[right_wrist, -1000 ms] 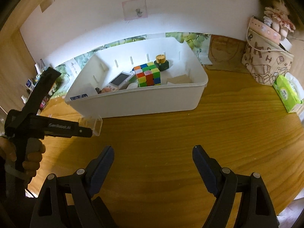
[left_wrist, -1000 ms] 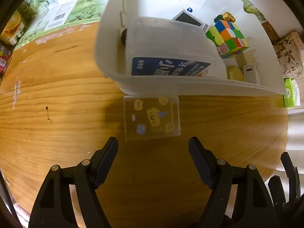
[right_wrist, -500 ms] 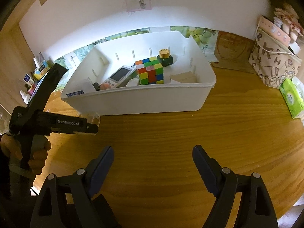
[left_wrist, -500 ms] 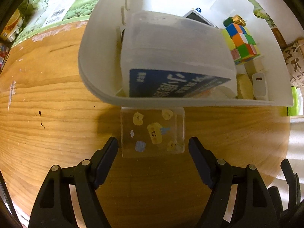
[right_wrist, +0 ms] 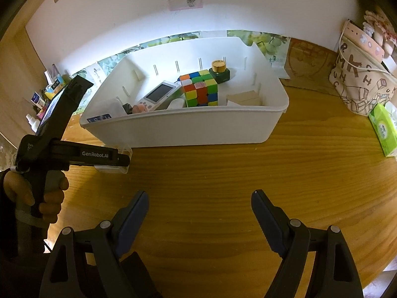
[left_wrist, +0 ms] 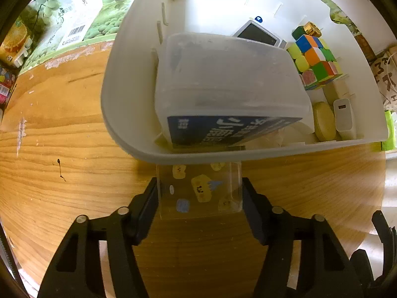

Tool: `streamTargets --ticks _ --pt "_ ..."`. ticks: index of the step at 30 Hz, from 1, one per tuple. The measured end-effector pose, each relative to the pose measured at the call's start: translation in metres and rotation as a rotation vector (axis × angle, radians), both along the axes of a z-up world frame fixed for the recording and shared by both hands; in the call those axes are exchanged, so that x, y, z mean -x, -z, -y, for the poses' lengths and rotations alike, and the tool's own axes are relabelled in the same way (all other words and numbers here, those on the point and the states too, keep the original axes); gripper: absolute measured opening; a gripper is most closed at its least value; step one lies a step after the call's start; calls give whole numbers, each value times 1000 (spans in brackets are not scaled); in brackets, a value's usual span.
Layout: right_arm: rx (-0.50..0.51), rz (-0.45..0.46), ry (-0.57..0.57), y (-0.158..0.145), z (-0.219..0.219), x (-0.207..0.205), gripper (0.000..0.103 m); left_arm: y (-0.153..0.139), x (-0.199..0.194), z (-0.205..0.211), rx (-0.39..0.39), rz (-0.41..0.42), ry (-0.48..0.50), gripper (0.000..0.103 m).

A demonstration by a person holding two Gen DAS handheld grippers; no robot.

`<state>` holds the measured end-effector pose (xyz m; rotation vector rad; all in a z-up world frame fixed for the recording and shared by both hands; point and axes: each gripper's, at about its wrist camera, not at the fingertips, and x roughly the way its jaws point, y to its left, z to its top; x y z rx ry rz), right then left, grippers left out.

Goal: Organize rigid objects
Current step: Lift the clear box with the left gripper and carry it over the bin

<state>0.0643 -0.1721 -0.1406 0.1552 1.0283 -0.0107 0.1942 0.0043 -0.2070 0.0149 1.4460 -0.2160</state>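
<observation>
Just before the white plastic bin (left_wrist: 129,146), the left gripper (left_wrist: 199,196) had just closed on the small clear sticker-covered plastic box (left_wrist: 198,191); it looked light, stiff and slippery, best held by its flat sides. The right gripper (right_wrist: 199,213) hung open, empty.

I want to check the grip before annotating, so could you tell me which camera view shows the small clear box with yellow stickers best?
The left wrist view: the clear box sits face-on between the left gripper fingers. In the right wrist view, the gripper mostly hides it beside the white bin.
</observation>
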Motion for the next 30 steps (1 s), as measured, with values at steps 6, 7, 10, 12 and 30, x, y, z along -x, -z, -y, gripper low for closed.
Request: streamTargets --ticks 6,7,10,12,30 --pt "5 3 -3 -1 -3 2 85 -3 -1 0 -5 -8 16 66" --pt "6 4 -3 -1 -3 3 85 -3 -1 0 -6 -10 19 66" --pt "8 7 -3 -2 -5 4 85 -5 7 -2 -9 -17 30 66" --pt "9 7 -4 -3 -7 5 85 -3 5 3 -15 -23 37 65" --pt "30 32 -21 -19 -37 32 85 -2 30 -20 -46 -36 76 63"
